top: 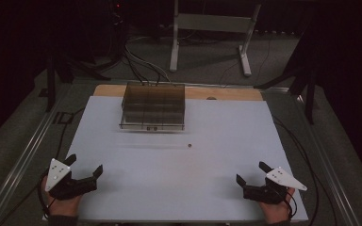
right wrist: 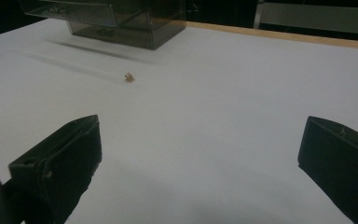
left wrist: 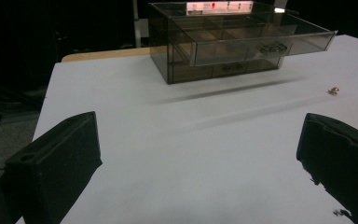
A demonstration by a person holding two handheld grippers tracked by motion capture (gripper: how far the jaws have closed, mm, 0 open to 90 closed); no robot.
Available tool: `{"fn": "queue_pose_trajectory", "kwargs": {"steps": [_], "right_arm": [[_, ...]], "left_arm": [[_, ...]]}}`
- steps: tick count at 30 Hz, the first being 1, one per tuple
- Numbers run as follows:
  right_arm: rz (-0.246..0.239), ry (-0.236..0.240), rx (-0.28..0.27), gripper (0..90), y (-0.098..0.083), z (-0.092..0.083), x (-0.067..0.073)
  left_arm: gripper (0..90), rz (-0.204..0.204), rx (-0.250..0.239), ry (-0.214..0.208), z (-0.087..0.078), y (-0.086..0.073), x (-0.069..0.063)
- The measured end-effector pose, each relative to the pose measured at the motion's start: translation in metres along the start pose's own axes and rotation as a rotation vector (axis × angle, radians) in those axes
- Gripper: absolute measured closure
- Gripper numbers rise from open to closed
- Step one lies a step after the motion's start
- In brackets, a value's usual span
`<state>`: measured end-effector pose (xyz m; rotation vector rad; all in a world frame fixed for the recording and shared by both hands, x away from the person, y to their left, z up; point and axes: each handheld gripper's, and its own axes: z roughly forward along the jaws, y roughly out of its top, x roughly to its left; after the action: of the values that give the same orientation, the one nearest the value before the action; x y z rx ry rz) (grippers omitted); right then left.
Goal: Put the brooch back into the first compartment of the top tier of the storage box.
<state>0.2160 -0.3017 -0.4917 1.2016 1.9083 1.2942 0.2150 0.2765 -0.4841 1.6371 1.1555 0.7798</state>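
High view showed both grippers, left gripper and right gripper, jaws wide open and empty, well short of the smoky clear plastic drawer box; the tiny brass bead before it could roll away if bumped.

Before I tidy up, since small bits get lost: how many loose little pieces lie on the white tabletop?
1: a small brass piece lies alone on the white tabletop, just in front of the smoky plastic drawer box, toward its right. Others may sit inside the drawers.
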Motion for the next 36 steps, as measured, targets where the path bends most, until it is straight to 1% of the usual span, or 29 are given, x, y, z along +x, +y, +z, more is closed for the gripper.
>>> {"fn": "queue_pose_trajectory", "kwargs": {"steps": [2, 3, 5, 8, 12, 15, 18, 20, 21, 22, 23, 24, 25, 27, 29, 31, 33, 34, 36], "right_arm": [[-0.002, 0.0, -0.001, 0.0, 0.0, 0.0, 0.0], [-0.004, -0.003, -0.003, 0.0, 0.0, -0.001, 0.0], [-0.006, -0.008, -0.007, 0.0, 0.0, 0.0, 0.003], [-0.029, -0.015, 0.002, 0.0, -0.001, 0.002, 0.005], [-0.038, -0.017, -0.004, 0.0, -0.001, 0.003, 0.006], [-0.033, -0.022, -0.005, 0.0, -0.001, 0.003, 0.006], [-0.022, -0.026, -0.011, 0.0, -0.001, 0.003, 0.006], [-0.025, -0.026, -0.013, 0.0, -0.001, 0.003, 0.006], [-0.025, -0.026, -0.013, 0.0, -0.001, 0.003, 0.006], [-0.029, -0.027, -0.014, 0.0, -0.001, 0.003, 0.007], [-0.034, -0.029, -0.013, 0.0, -0.001, 0.003, 0.008], [-0.033, -0.032, -0.011, 0.0, -0.001, 0.003, 0.008], [-0.032, -0.033, -0.009, 0.0, -0.001, 0.003, 0.008], [-0.022, -0.033, -0.004, 0.0, 0.0, 0.002, 0.008], [-0.017, -0.036, 0.002, 0.0, 0.0, 0.001, 0.008], [-0.017, -0.044, 0.0, 0.0, 0.001, 0.0, 0.008], [-0.012, -0.036, 0.005, 0.0, 0.002, 0.0, 0.007], [-0.012, -0.035, 0.006, 0.0, 0.002, 0.0, 0.007], [-0.015, -0.035, 0.008, 0.0, 0.002, 0.0, 0.007]], "left_arm": [[0.3, 0.001, 0.0, 0.003, 0.0, 0.0, -0.001], [0.3, 0.01, 0.005, 0.0, -0.001, 0.0, -0.001], [0.3, 0.012, 0.008, -0.002, 0.0, -0.001, -0.001], [0.3, 0.011, 0.01, -0.004, 0.0, -0.001, -0.001], [0.3, 0.014, 0.013, -0.01, 0.001, 0.0, -0.002], [0.3, 0.009, 0.019, -0.014, 0.002, 0.002, -0.003], [0.4, 0.015, 0.017, -0.023, 0.004, 0.007, -0.006], [0.3, 0.015, 0.017, -0.023, 0.004, 0.007, -0.006], [0.3, 0.019, 0.015, -0.038, 0.006, 0.012, -0.009], [0.4, 0.019, 0.019, -0.04, 0.007, 0.014, -0.011], [0.4, 0.018, 0.033, -0.041, 0.01, 0.016, -0.011], [0.4, 0.016, 0.049, -0.053, 0.013, 0.017, -0.012], [0.4, 0.015, 0.055, -0.067, 0.015, 0.019, -0.012], [0.4, 0.027, 0.049, -0.075, 0.02, 0.02, -0.014], [0.4, 0.026, 0.042, -0.098, 0.023, 0.023, -0.016], [0.3, 0.034, 0.039, -0.106, 0.027, 0.027, -0.019], [0.4, 0.044, 0.034, -0.112, 0.031, 0.031, -0.021], [0.3, 0.045, 0.036, -0.115, 0.033, 0.033, -0.023], [0.4, 0.032, 0.054, -0.128, 0.038, 0.037, -0.024]]}}
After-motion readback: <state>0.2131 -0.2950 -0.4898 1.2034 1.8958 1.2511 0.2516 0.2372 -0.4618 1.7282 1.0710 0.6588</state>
